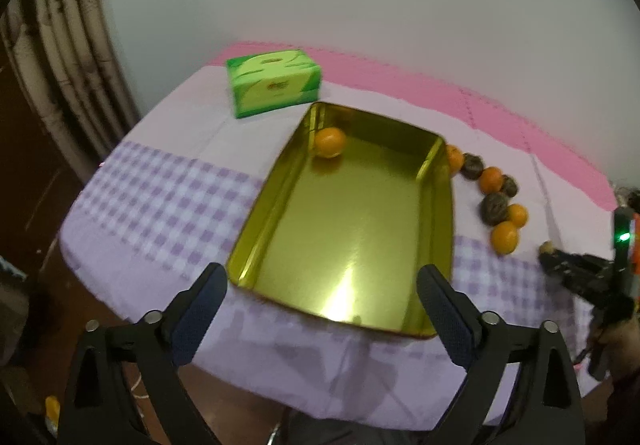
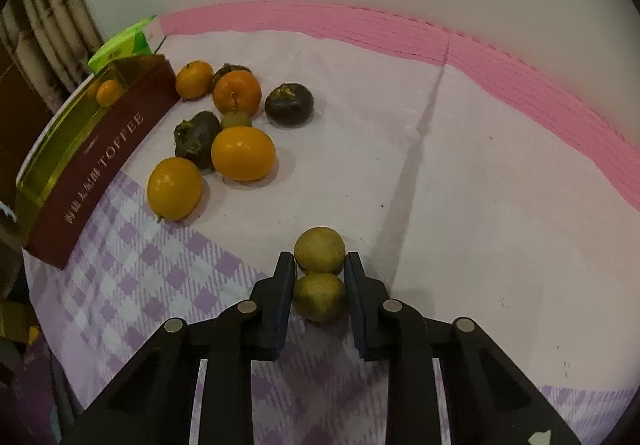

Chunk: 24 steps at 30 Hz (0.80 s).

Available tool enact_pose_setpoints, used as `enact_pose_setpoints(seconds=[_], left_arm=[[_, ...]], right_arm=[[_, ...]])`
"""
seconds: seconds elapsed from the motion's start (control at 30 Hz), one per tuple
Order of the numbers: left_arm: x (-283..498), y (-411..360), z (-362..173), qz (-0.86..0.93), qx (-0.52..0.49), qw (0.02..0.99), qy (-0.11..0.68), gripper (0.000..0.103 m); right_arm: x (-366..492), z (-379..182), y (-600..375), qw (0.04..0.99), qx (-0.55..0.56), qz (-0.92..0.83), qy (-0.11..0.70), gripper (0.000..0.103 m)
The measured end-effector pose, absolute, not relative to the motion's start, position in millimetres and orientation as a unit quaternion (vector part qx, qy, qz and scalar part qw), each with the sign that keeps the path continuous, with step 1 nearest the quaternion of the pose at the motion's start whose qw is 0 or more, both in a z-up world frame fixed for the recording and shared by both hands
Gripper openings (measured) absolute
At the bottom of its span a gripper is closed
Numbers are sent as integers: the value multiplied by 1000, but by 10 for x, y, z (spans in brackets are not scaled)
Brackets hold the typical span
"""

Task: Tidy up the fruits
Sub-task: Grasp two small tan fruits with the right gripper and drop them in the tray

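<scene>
We see a table covered by a tablecloth (image 1: 152, 181), plain lilac toward the back and purple-checked toward the front, with a pink foam mat (image 2: 520, 85) along the far edge against the wall.

The largest item on the cloth is a rectangular gold tin tray (image 1: 276, 221). In the right wrist view its outer wall (image 2: 104, 165) is dark red and printed TOPFEE. One orange (image 1: 330, 142) lies in the tray's far left corner, touching the wall there.

A green tissue box (image 1: 272, 87) stands behind the tray, just beside its far left corner.

To the right of the tray lies the loose fruit cluster. We count four oranges in the right wrist view: one nearest the tray's front half (image 2: 175, 188), one larger beside it (image 2: 243, 153), one behind (image 2: 237, 92), and one near the tray's far corner (image 2: 194, 79). Three dark brown fruits sit among them; the clearest stands apart at the right (image 2: 289, 104). A small green fruit (image 2: 236, 120) is wedged in the middle.

The left gripper (image 1: 322, 297) hangs over the tray's near edge with its jaws wide apart and nothing between them.

The right gripper (image 2: 318, 289) sits well apart from the cluster, jaws narrowed around two yellow-green fruits. The nearer fruit (image 2: 320, 297) lies between the pads; the farther fruit (image 2: 319, 249) sits at the fingertips, touching the nearer one. We cannot tell whether the pads press the fruit.
</scene>
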<state>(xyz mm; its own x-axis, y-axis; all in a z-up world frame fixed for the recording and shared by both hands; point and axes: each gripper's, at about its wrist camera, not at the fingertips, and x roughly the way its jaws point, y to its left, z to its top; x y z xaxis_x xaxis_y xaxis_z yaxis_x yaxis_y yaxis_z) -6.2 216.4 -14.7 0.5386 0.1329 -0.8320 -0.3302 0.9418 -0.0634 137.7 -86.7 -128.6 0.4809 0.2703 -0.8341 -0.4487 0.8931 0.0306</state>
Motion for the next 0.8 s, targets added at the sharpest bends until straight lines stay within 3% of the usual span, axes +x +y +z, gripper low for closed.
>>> enact_pose_setpoints(seconds=[0.37, 0.8], left_arm=[[-281, 2376, -126, 142, -143, 888, 413, 96], [-261, 2570, -161, 190, -113, 872, 436, 96]], right_arm=[[1093, -214, -125, 857, -15, 335, 391, 23], [1569, -602, 1362, 816, -63, 345, 460, 24]])
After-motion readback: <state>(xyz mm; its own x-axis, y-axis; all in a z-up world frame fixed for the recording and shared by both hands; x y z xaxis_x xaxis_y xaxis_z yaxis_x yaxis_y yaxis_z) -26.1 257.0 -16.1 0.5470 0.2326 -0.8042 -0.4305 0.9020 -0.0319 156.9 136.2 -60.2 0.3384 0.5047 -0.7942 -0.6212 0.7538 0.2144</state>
